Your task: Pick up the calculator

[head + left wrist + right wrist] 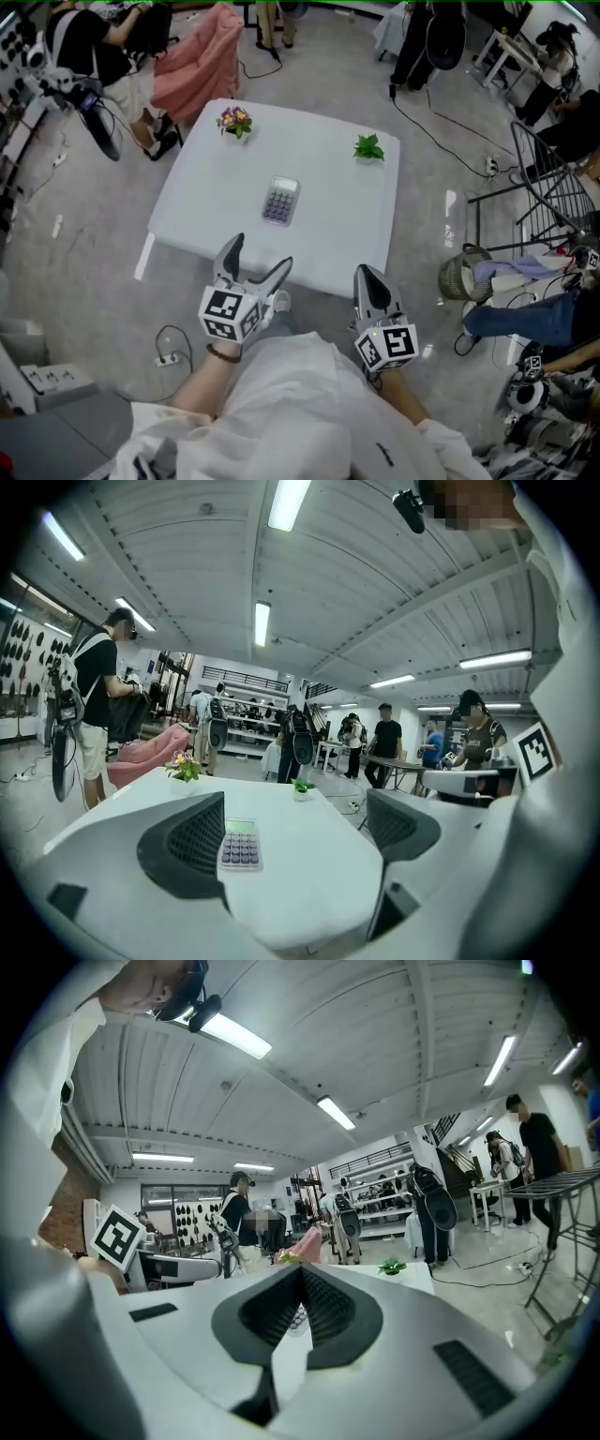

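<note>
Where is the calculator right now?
Head view: calculator lies central on the white table, ahead of the left gripper, nearer than the flowers and green plant.

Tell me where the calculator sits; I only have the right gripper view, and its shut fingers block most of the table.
Observer: The calculator lies flat near the middle of the white table, untouched.
Operator: Is the left gripper ready?
Observer: The left gripper is empty, its fingers apart and facing the calculator.
Operator: Anything else on the table?
Observer: Two things at the far edge: a flowering plant on the left and a green plant on the right.
</note>
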Demonstrator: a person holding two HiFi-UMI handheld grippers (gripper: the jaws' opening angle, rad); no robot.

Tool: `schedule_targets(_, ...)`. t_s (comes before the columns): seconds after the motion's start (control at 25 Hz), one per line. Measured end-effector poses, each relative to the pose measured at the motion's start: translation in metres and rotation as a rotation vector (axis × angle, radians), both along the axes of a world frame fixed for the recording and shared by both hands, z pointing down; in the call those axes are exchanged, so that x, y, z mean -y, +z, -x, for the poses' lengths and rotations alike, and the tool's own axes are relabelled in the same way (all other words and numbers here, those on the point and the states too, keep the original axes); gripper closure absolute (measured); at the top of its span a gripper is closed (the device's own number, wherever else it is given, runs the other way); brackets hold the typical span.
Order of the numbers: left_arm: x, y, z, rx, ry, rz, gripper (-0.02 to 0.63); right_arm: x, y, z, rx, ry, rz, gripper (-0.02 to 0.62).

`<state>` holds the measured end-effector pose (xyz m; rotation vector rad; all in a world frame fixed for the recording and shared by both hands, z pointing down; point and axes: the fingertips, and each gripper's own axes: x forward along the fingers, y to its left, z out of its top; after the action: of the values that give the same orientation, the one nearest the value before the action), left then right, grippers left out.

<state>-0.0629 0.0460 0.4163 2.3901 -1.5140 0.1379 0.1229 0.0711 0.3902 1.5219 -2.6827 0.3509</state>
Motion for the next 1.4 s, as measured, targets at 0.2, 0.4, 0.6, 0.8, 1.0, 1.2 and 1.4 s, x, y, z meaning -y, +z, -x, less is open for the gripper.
schedule_targets(0.2, 0.039, 0.01, 0.009, -0.003, 0.025, 0.022, 0.149, 0.041, 0.0, 0.017, -0.012, 0.004, 0.003, 0.578)
schedule_targets(0.4, 0.07, 0.021, 0.019, -0.007, 0.046, 0.048, 0.149, 0.07, 0.006, 0.034, -0.021, 0.008, 0.017, 0.578)
schedule_targets(0.6, 0.096, 0.033, 0.028, 0.005, 0.068, 0.075, 0.149, 0.092, 0.007, 0.048, -0.031, 0.04, 0.027, 0.578)
schedule_targets(0.8, 0.117, 0.051, 0.03, 0.033, 0.095, 0.108, 0.149, 0.106, 0.013, 0.052, -0.036, 0.086, 0.042, 0.578)
schedule_targets(1.0, 0.133, 0.068, 0.03, 0.064, 0.1, 0.149, 0.149, 0.116, 0.027, 0.054, -0.051, 0.098, 0.081, 0.578)
schedule_targets(1.2, 0.145, 0.078, 0.027, 0.079, 0.095, 0.183, 0.149, 0.129, 0.035, 0.06, -0.054, 0.075, 0.103, 0.578)
schedule_targets(1.4, 0.16, 0.085, 0.022, 0.099, 0.075, 0.208, 0.149, 0.147, 0.047, 0.062, -0.049, 0.052, 0.139, 0.578)
